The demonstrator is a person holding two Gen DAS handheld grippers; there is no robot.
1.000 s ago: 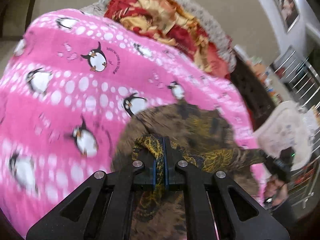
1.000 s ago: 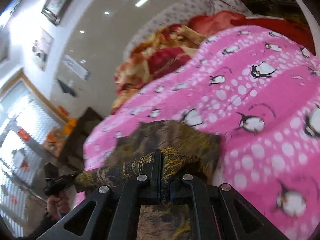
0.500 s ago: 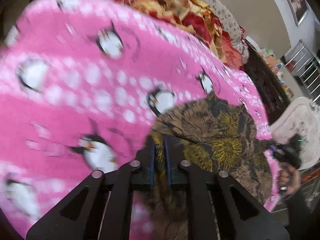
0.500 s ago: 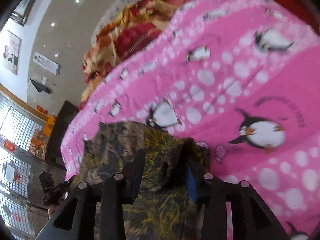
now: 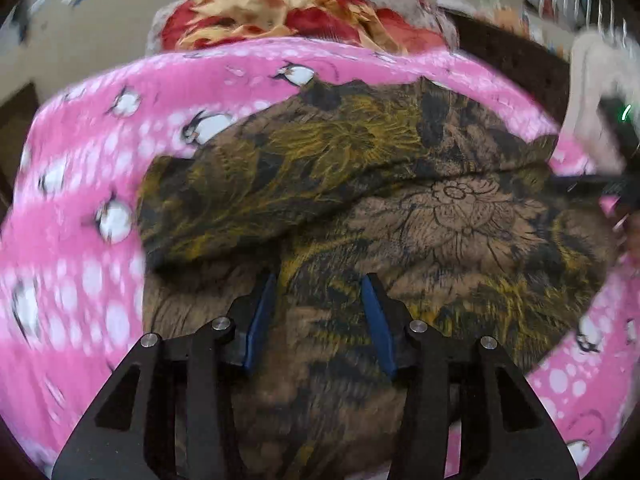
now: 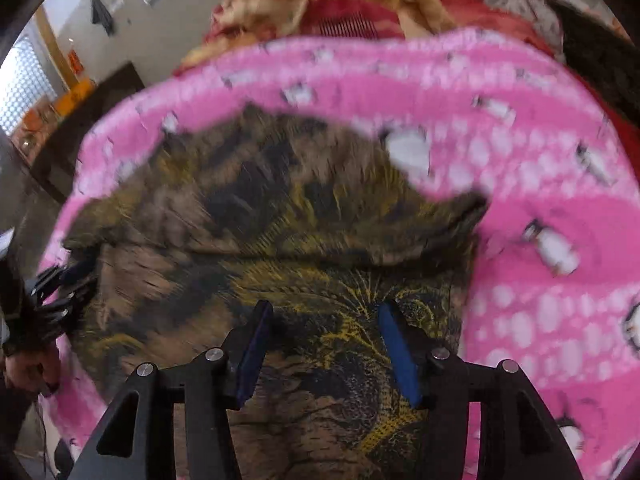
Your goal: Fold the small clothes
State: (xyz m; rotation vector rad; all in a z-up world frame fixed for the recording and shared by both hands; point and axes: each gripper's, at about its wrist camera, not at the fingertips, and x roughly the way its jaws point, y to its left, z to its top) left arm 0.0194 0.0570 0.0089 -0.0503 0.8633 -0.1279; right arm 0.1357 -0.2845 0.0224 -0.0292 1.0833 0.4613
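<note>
A brown garment with yellow flower print (image 5: 400, 208) lies on a pink penguin blanket (image 5: 80, 280), its far half folded over towards me with a soft fold edge across the middle. My left gripper (image 5: 320, 280) hovers over the near part; its jaws are opening and no cloth is pinched between the blue pads. In the right wrist view the same garment (image 6: 280, 208) spreads under my right gripper (image 6: 326, 308), whose jaws are opening too, with only flat cloth below them. The left gripper (image 6: 60, 288) shows at that view's left edge, above a hand (image 6: 28, 364).
A red and gold quilt (image 5: 288, 16) is bunched at the far end of the blanket. A dark cabinet (image 6: 92, 108) stands beyond the bed's edge, near a bright window (image 6: 24, 92). Pink blanket (image 6: 560, 300) stretches wide to the right of the garment.
Both grippers were shut on the garment's edge one second ago. They carried it over, opened and let it drop, and the cloth now lies folded beneath them.
</note>
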